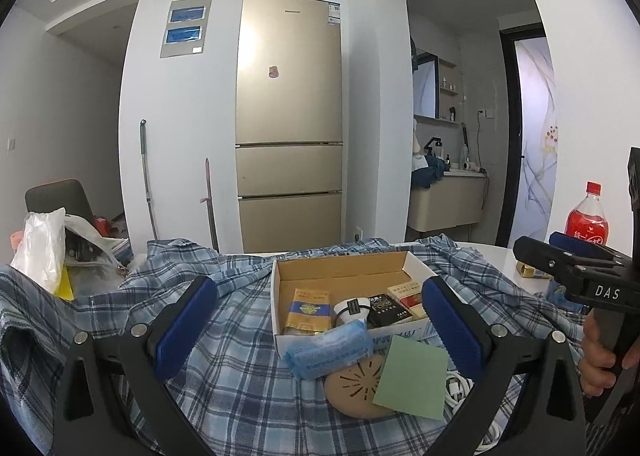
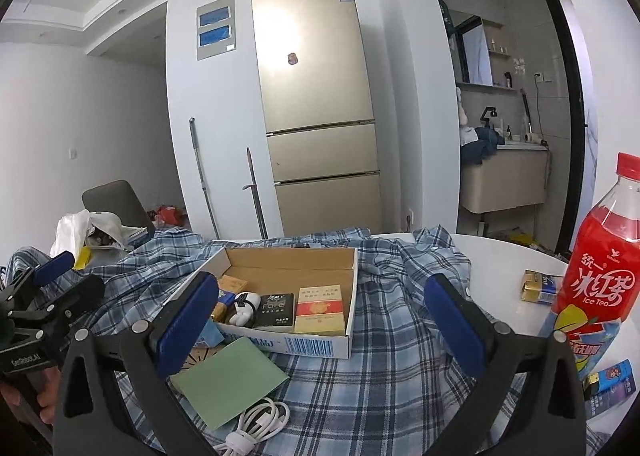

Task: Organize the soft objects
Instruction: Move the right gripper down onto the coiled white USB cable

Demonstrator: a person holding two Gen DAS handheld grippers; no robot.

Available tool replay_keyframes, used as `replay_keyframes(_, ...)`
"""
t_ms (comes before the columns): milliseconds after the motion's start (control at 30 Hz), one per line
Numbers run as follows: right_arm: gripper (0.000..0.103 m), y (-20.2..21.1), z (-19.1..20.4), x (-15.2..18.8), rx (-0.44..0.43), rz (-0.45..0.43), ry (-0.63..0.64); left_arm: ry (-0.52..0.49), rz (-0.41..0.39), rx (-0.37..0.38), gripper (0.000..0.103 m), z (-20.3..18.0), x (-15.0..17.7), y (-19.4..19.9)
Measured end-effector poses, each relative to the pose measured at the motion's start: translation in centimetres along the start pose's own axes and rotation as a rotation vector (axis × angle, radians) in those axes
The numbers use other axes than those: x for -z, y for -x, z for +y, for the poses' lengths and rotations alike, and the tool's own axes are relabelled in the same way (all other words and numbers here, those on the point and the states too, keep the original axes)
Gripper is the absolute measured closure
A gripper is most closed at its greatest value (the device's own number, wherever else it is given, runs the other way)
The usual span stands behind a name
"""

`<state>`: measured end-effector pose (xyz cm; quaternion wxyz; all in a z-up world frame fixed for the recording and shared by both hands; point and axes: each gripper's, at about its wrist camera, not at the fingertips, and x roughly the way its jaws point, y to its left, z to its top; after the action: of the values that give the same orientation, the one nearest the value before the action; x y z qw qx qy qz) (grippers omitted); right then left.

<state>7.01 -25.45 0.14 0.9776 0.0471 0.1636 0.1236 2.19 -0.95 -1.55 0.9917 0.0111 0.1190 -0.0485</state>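
Two tools hover over a blue plaid shirt [image 1: 240,368] spread loosely across the tabletop [image 2: 500,256], with a cardboard box [image 2: 352,296] of small packets resting on top of it. The shirt looks light, limp and wrinkled; it should bunch easily, so a pinch on a raised fold or the free edge at the left would likely hold best, and the box probably has to come off first. A soft blue wipes pack [image 1: 332,348] leans at the box's near wall and should squash under grip. Left tool [image 1: 320,324] stands wide open, holding nothing and touching nothing. Right tool [image 2: 322,320] is likewise spread wide and empty above the cloth.
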Motion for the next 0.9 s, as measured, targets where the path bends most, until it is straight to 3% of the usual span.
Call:
replay_keyframes(333, 0.0, 0.2, 0.0, -0.1, -0.002, 0.002, -0.009, -0.013, 0.019, 0.049, 0.0, 0.3, -0.6, 0.0)
replay_keyframes(500, 0.0, 0.5, 0.7, -0.4, -0.026, 0.041, -0.004, -0.042, -0.014, 0.047, 0.0, 0.3, -1.5, 1.2)
replay_keyframes(567, 0.0, 0.6, 1.2, -0.6, 0.003, 0.043, 0.02, -0.048, -0.002, 0.048, 0.0, 0.1, -1.7, 1.3)
replay_keyframes(667, 0.0, 0.1, 1.5, -1.0, 0.03, 0.137, 0.004, -0.035, 0.027, 0.066, 0.0, 0.0, -1.5, 1.2)
replay_keyframes(767, 0.0, -1.3, 0.9, -0.8, -0.034, 0.332, -0.097, -0.027, 0.019, 0.024, 0.0, -0.1, -0.5, 0.7)
replay_keyframes(900, 0.001, -2.3, 1.3, 0.2, -0.035, 0.462, -0.125, 0.007, 0.05, 0.031, 0.0, 0.4, 0.0, -0.1)
